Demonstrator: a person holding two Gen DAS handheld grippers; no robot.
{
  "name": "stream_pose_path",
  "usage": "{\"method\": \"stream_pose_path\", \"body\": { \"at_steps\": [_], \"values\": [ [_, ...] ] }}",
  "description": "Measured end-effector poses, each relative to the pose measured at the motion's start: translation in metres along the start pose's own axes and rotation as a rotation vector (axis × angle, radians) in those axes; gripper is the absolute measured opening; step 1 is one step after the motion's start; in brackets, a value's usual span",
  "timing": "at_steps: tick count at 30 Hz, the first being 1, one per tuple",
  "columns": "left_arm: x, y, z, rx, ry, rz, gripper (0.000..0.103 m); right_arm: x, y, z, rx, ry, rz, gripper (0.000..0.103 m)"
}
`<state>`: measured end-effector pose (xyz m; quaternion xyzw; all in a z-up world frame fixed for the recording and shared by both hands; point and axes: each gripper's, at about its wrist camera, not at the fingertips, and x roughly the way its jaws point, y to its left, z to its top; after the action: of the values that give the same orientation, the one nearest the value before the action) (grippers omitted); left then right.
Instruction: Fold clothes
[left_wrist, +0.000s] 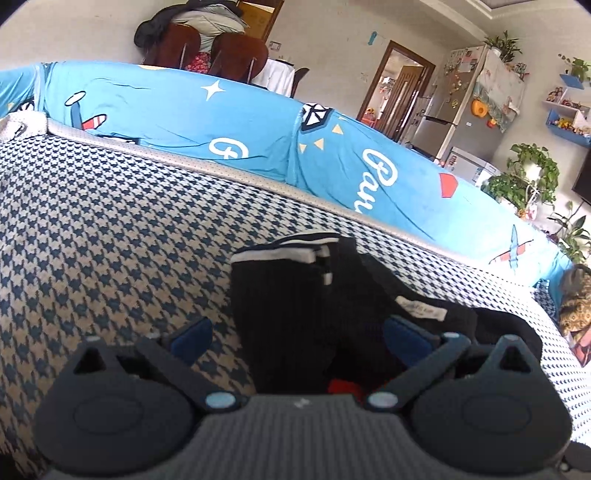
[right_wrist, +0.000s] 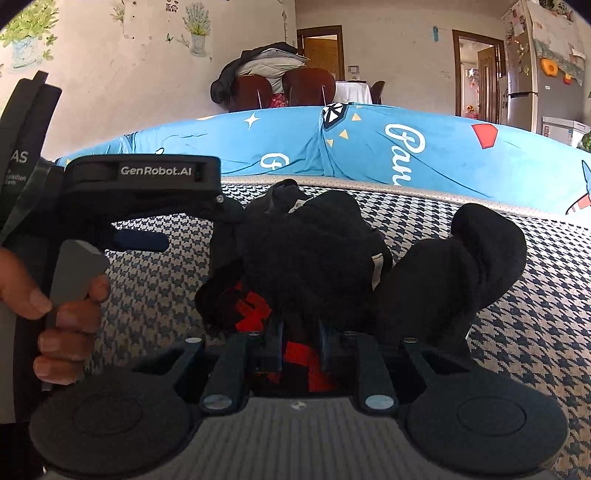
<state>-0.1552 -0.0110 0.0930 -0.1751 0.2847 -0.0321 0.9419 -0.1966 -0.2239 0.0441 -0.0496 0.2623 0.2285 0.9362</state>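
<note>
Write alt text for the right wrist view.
The right claw is shut on a bunched black garment with red patches, over a houndstooth sofa seat. The left claw, in a hand, is alongside.

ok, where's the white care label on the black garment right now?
Left wrist view, right of centre: the white label lies on the black garment, just above the left tool's right finger, on the houndstooth cover.

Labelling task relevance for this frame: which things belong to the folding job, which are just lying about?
In the job:
black garment
right gripper, shut on it
left gripper, open
houndstooth sofa cover, the work surface

Lying about:
blue printed cover
brown chairs
fridge
potted plants
</note>
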Motion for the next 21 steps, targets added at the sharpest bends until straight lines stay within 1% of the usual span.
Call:
{"method": "stream_pose_path", "body": {
  "at_steps": [3, 6, 8, 11, 13, 16, 18, 21],
  "values": [
    [0.001, -0.006, -0.001, 0.016, -0.007, -0.035, 0.103, 0.0, 0.002, -0.002, -0.005, 0.001, -0.002, 0.021],
    [0.01, -0.011, -0.005, 0.03, 0.024, -0.058, 0.103, 0.001, 0.003, -0.002, -0.011, 0.003, -0.001, 0.022],
    [0.02, -0.011, -0.009, 0.027, 0.062, -0.063, 0.103, 0.001, 0.003, -0.002, -0.015, 0.004, -0.001, 0.022],
    [0.039, -0.007, -0.018, -0.005, 0.128, -0.039, 0.103, 0.002, 0.004, -0.002, -0.024, 0.004, -0.007, 0.023],
    [0.048, -0.003, -0.022, -0.025, 0.157, -0.021, 0.103, 0.002, 0.004, -0.002, -0.021, 0.002, -0.01, 0.023],
    [0.055, 0.001, -0.026, -0.037, 0.174, -0.017, 0.103, 0.002, 0.002, -0.001, -0.01, -0.002, -0.007, 0.024],
    [0.056, 0.001, -0.027, -0.025, 0.172, -0.012, 0.103, 0.002, 0.002, -0.001, -0.008, -0.004, -0.003, 0.026],
    [0.057, 0.0, -0.029, -0.014, 0.172, -0.007, 0.103, 0.0, 0.002, 0.0, 0.0, -0.005, 0.007, 0.035]
  ]
}}
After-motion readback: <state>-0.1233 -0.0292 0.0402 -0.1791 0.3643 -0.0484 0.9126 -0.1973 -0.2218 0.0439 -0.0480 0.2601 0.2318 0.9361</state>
